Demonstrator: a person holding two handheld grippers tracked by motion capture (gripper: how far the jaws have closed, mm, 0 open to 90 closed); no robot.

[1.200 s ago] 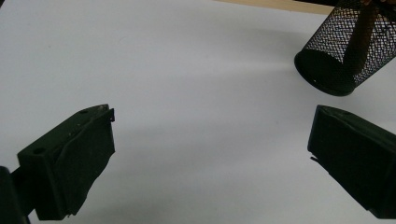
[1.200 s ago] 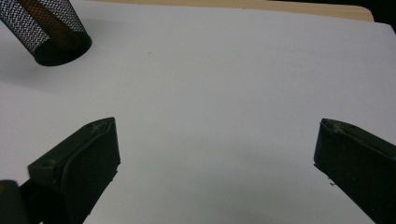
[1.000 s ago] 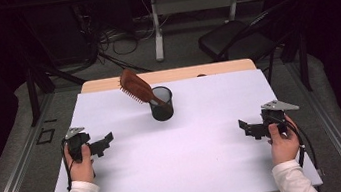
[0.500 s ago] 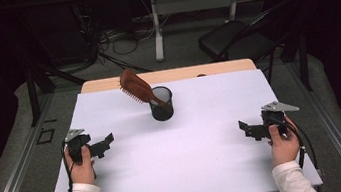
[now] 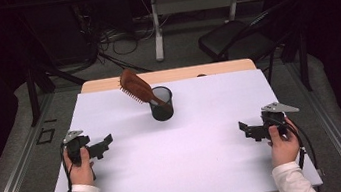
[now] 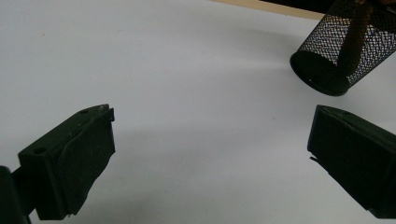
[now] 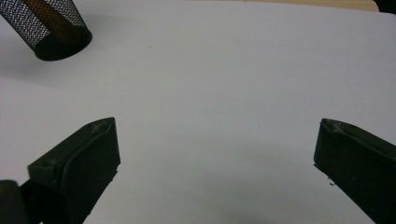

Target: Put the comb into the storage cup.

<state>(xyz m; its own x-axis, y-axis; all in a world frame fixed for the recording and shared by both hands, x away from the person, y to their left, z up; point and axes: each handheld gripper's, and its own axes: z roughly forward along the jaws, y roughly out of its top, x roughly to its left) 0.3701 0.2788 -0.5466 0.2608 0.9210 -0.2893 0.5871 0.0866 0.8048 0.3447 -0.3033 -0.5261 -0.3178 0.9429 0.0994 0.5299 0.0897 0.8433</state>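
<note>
A black mesh cup [image 5: 161, 104] stands upright near the back middle of the white table sheet [image 5: 208, 161]. A brown hairbrush [image 5: 136, 86] leans out of it to the upper left, handle down inside the cup. The cup [image 6: 336, 51] is at the upper right of the left gripper view, and the cup [image 7: 46, 28] is at the upper left of the right gripper view. My left gripper [image 5: 107, 143] rests open at the table's left side. My right gripper [image 5: 244, 129] rests open at the right side. Both hold nothing and are well apart from the cup.
A wooden table edge [image 5: 106, 84] shows behind the white sheet. Beyond the table are a black chair [image 5: 236, 39], floor cables [image 5: 115, 43] and a desk frame [image 5: 156, 27].
</note>
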